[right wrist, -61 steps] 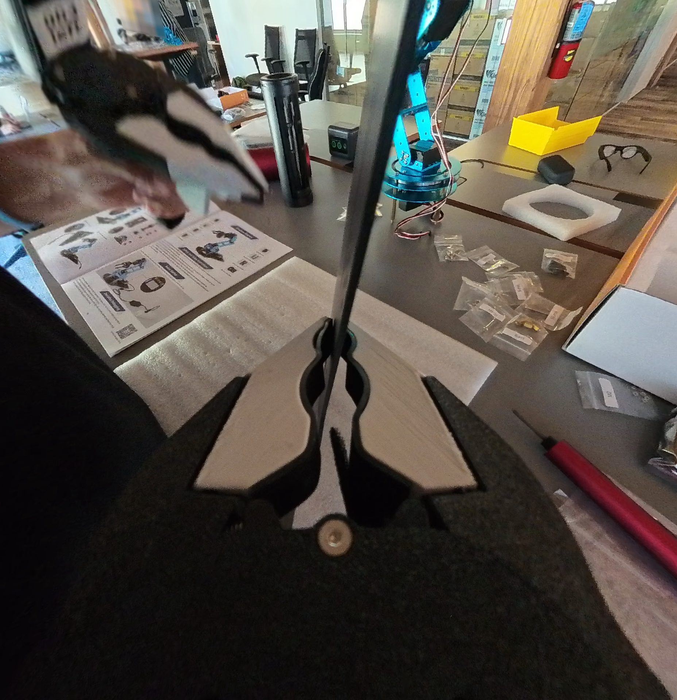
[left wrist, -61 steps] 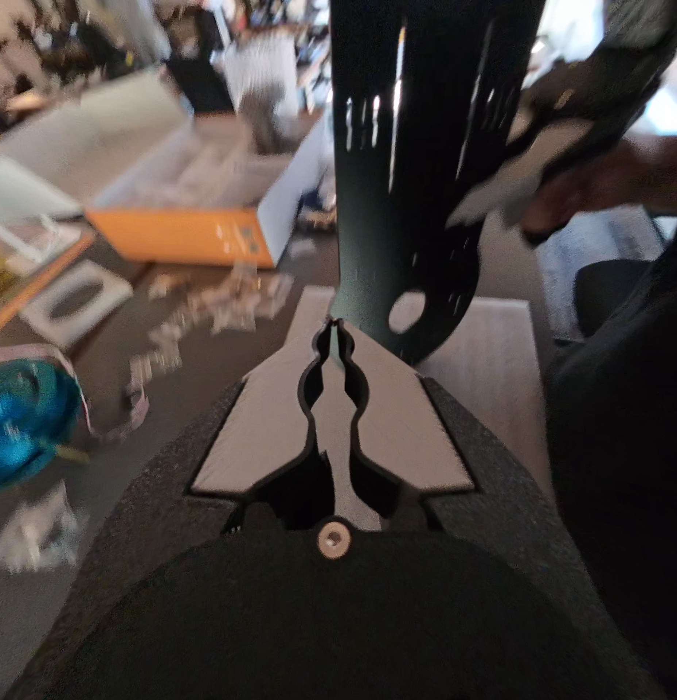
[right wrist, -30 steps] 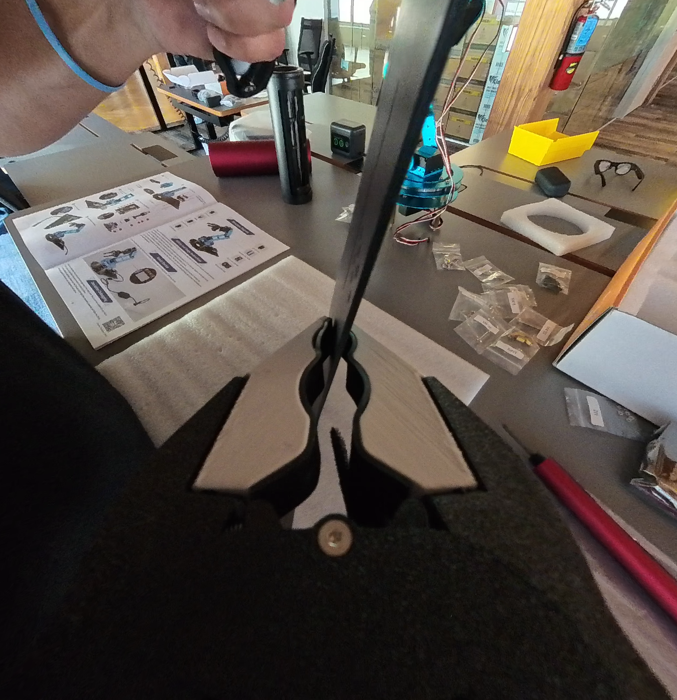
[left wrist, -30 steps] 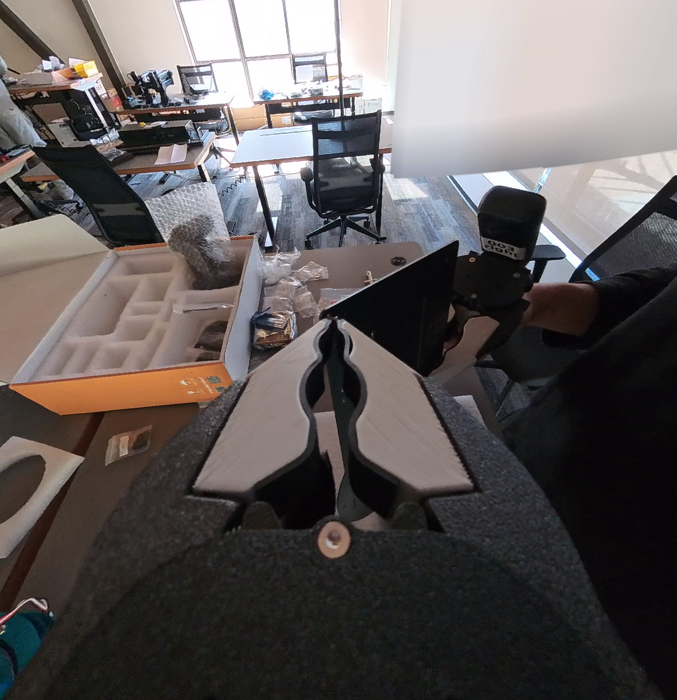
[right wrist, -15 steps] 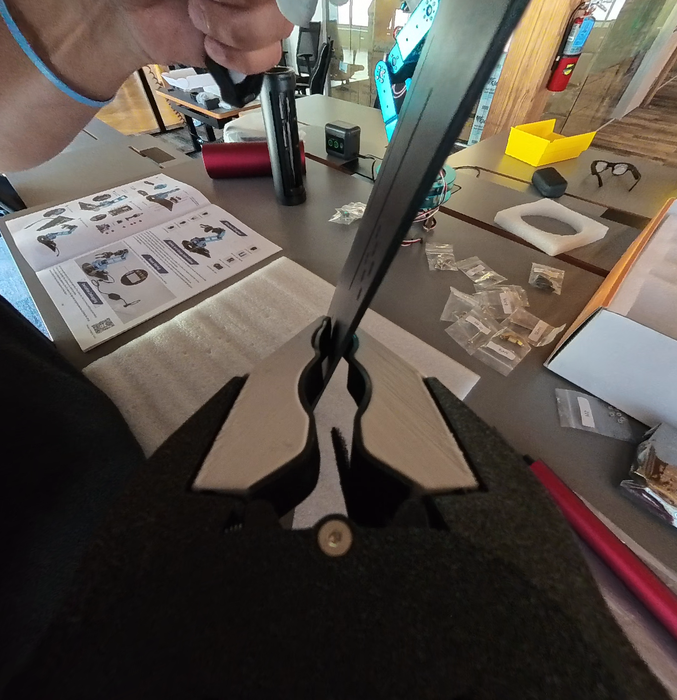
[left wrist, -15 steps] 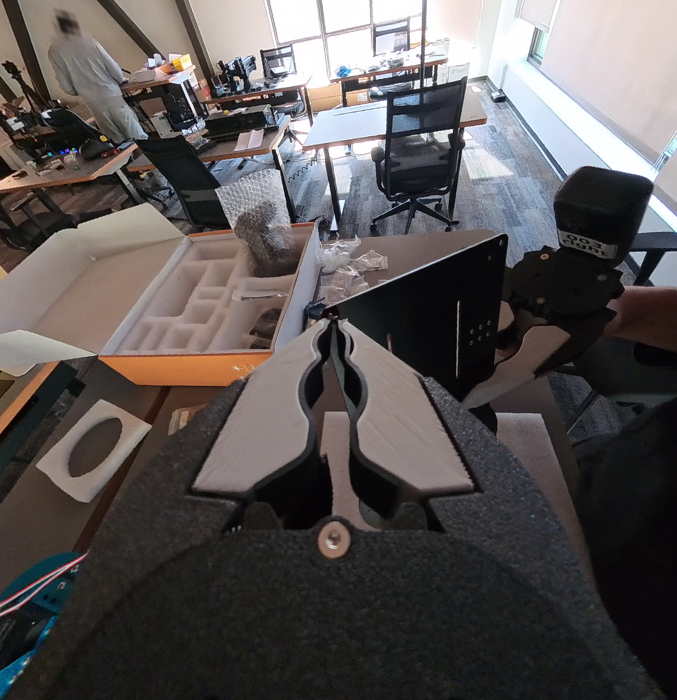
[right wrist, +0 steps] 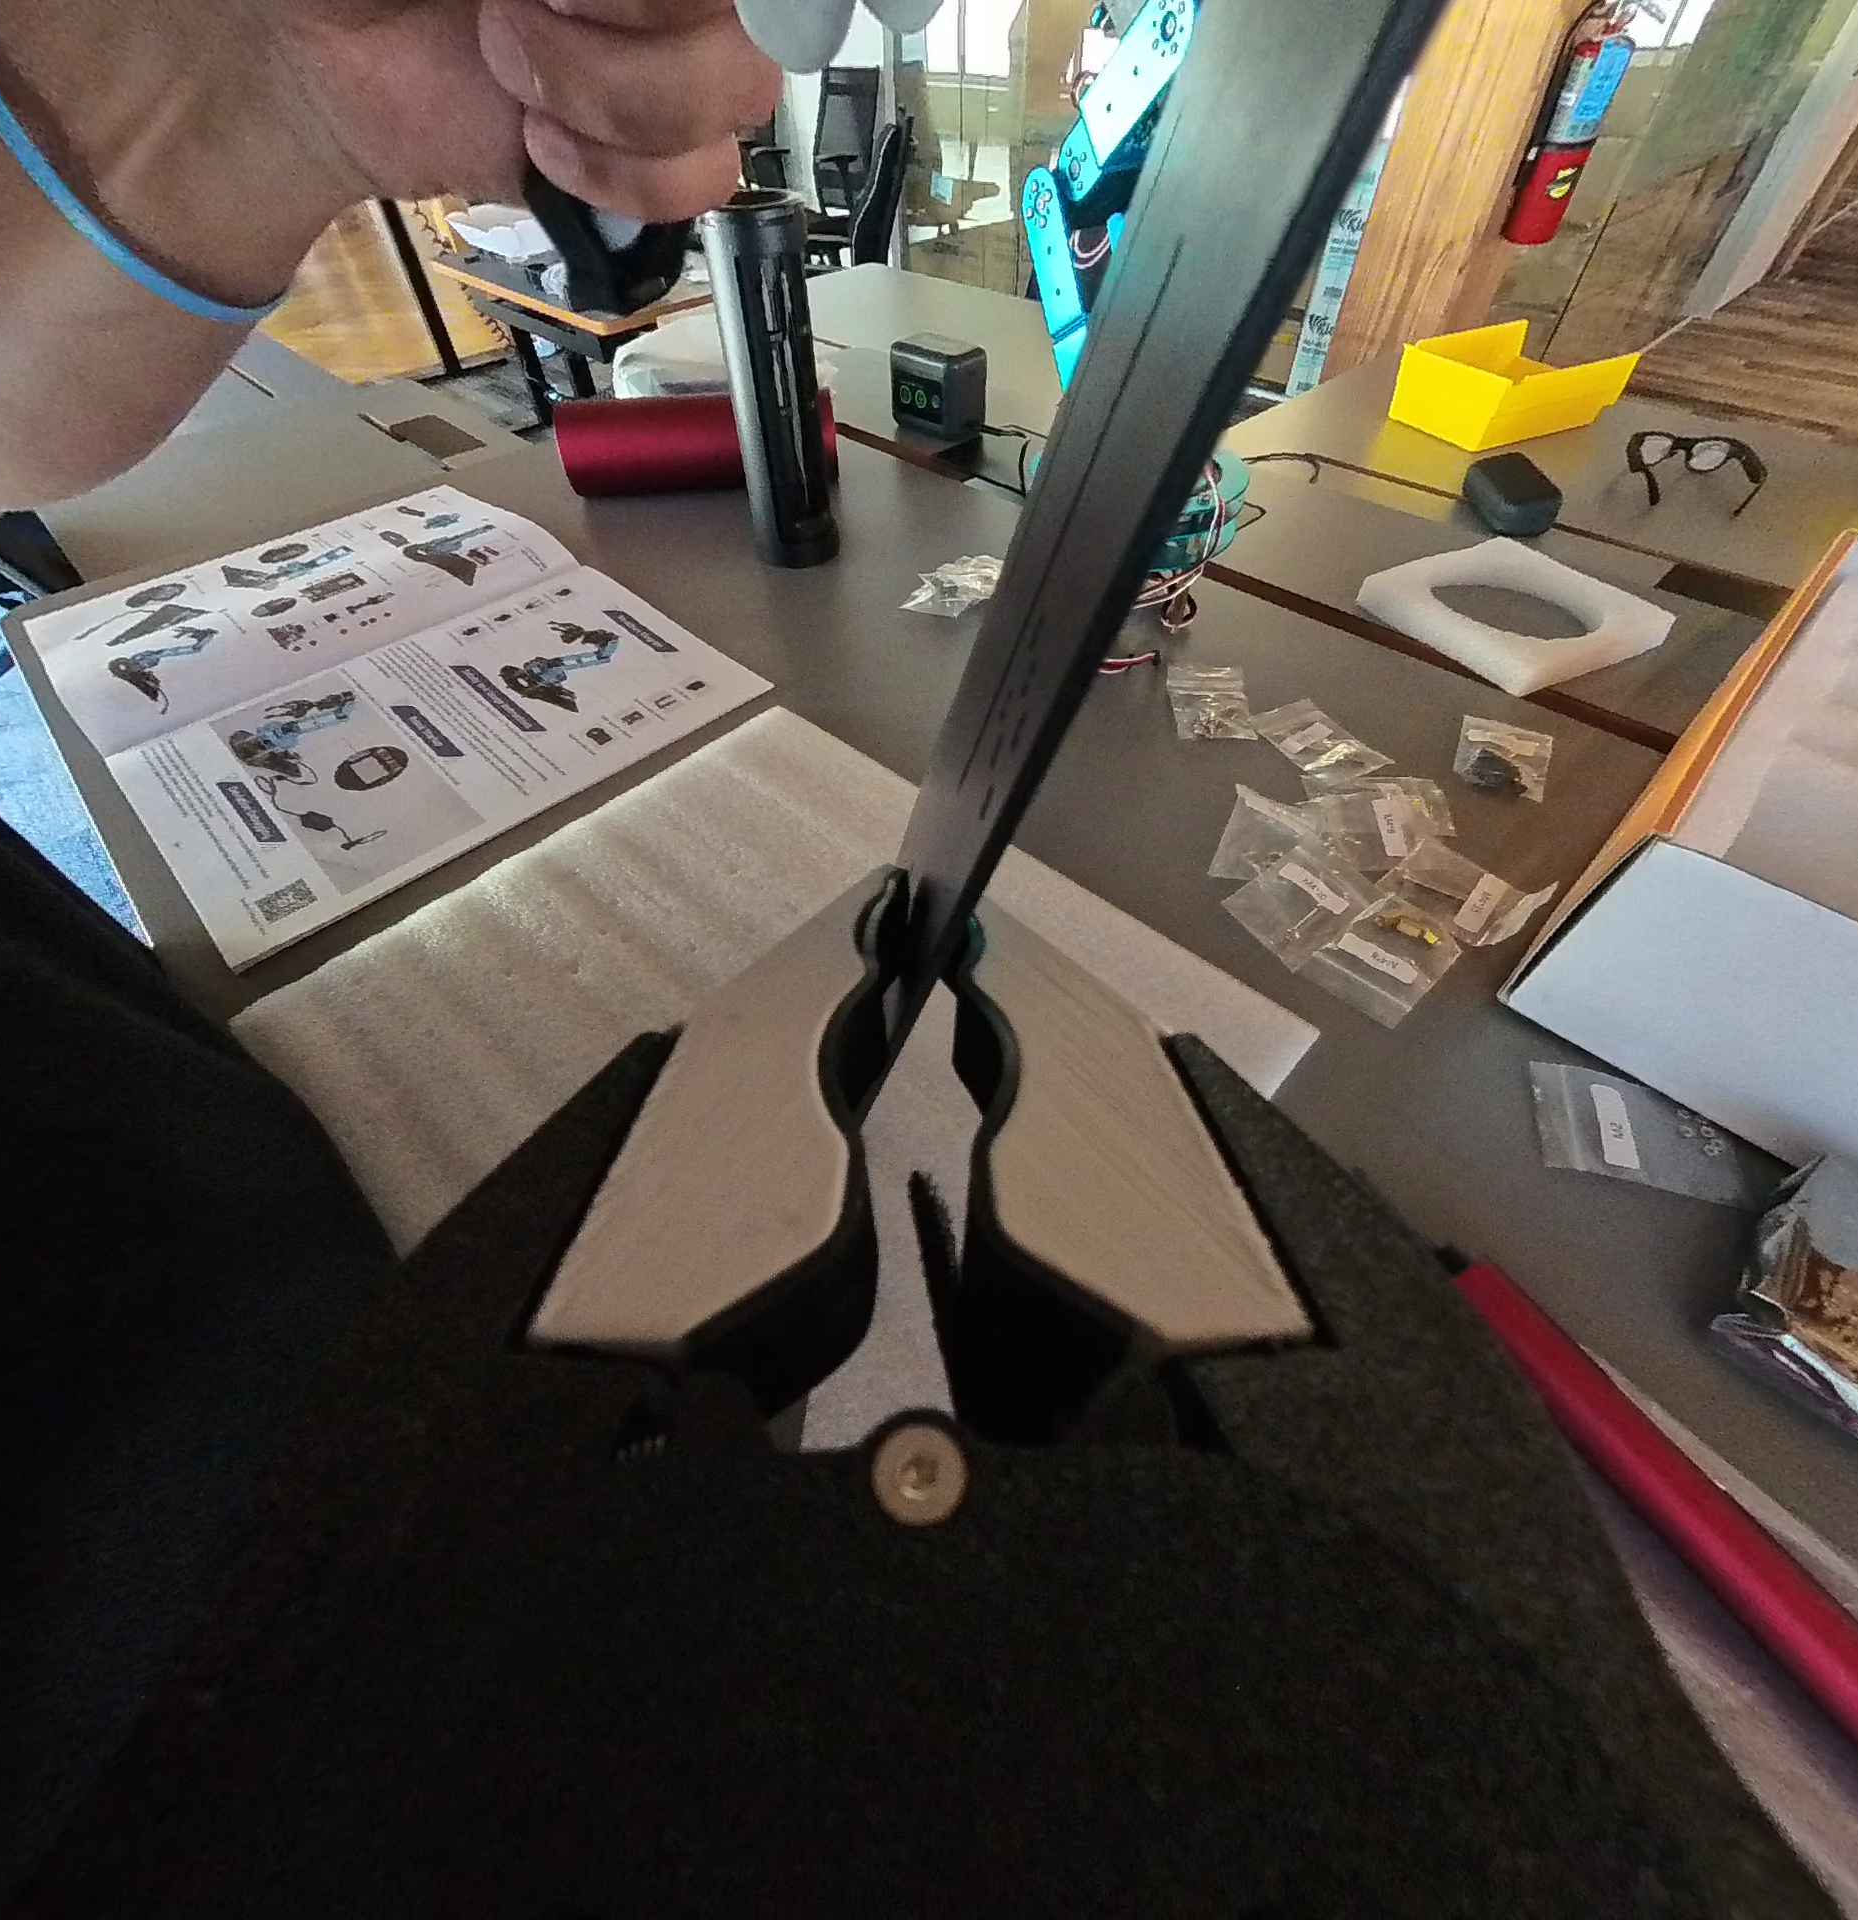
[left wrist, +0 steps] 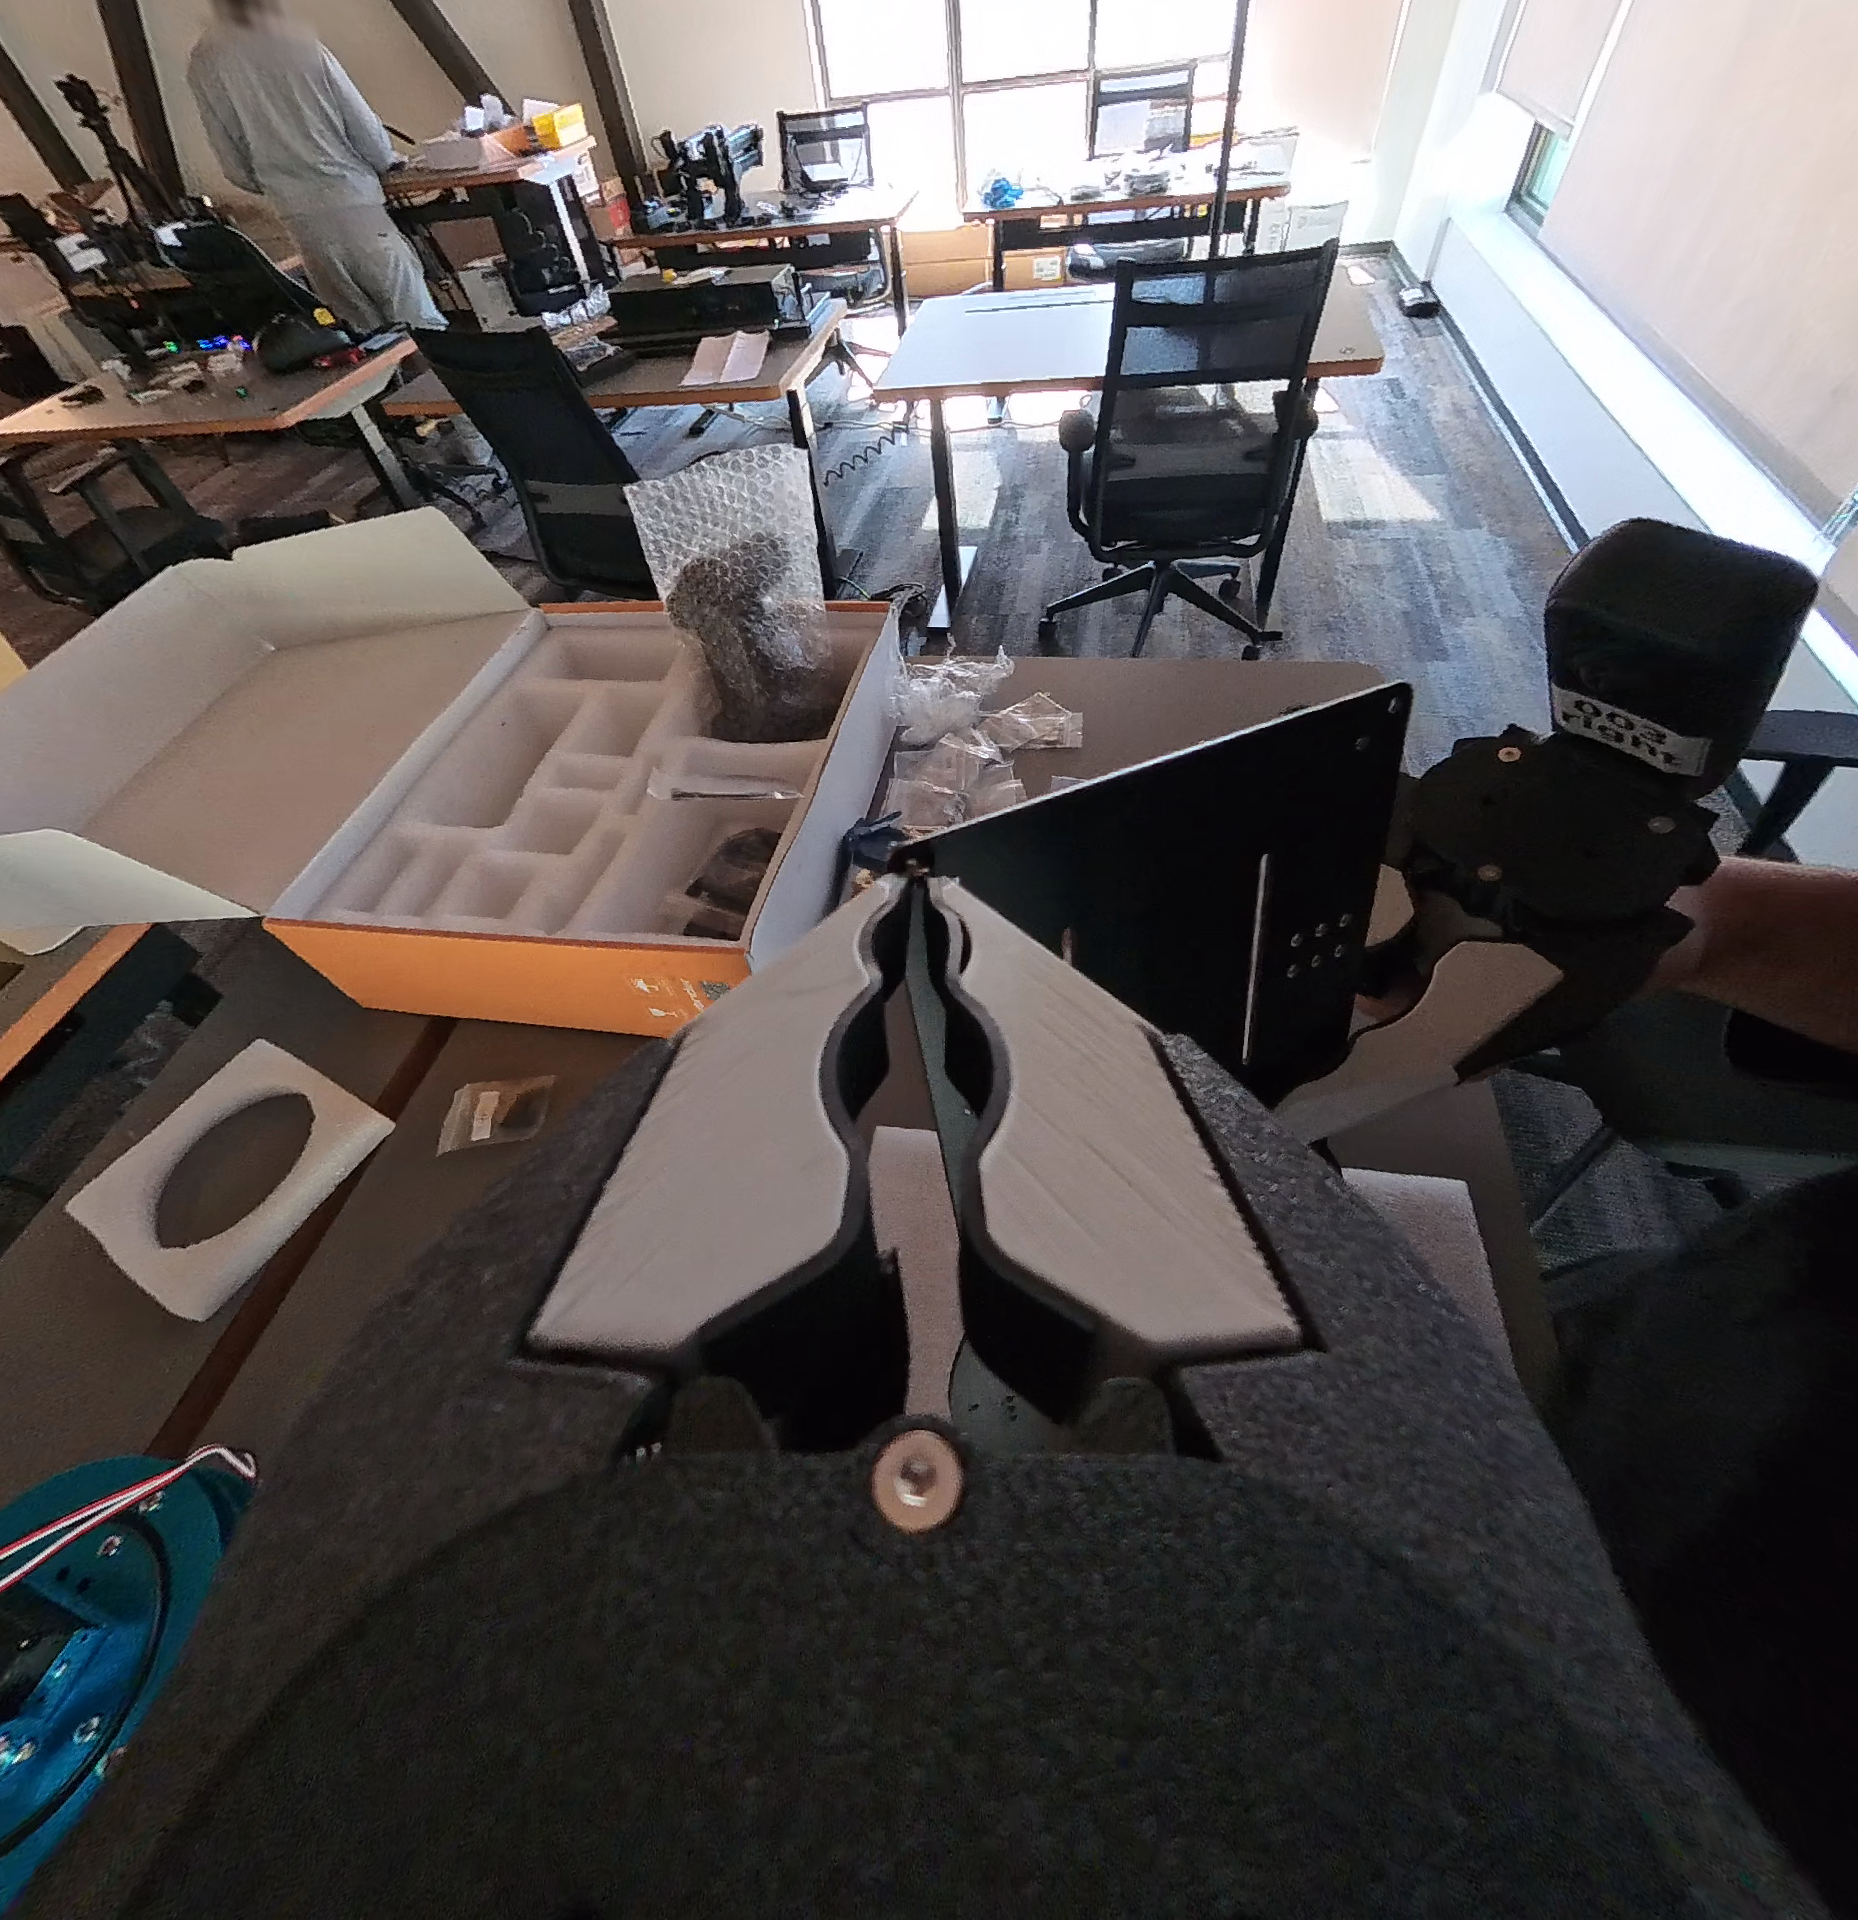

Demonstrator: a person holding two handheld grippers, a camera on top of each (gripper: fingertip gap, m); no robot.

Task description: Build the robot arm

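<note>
Black metal plate (left wrist: 1164,914): held off the counter (right wrist: 1112,748) between both tools, standing on edge over the white foam sheet (right wrist: 551,956). Left gripper (left wrist: 920,883): fingers clenched on one corner of the plate, its thin edge running back between them. Right gripper (right wrist: 920,914): fingers clamped on the opposite edge, so the plate rises as a dark slanted strip that hides part of the blue robot arm (right wrist: 1091,135) behind it. Right gripper also seen from the left wrist view (left wrist: 1444,1029), at the plate's far side. A hand (right wrist: 385,104) with a blue wristband crowds the upper left of the right wrist view. Around: open manual (right wrist: 385,686) left of the foam sheet; black tube (right wrist: 779,374) upright, red cylinder (right wrist: 644,442) lying behind it; small parts bags (right wrist: 1351,862) scattered to the right; white foam ring (right wrist: 1517,623); orange-sided box (left wrist: 551,831) with foam insert; red rod (right wrist: 1673,1517) near the right edge.
</note>
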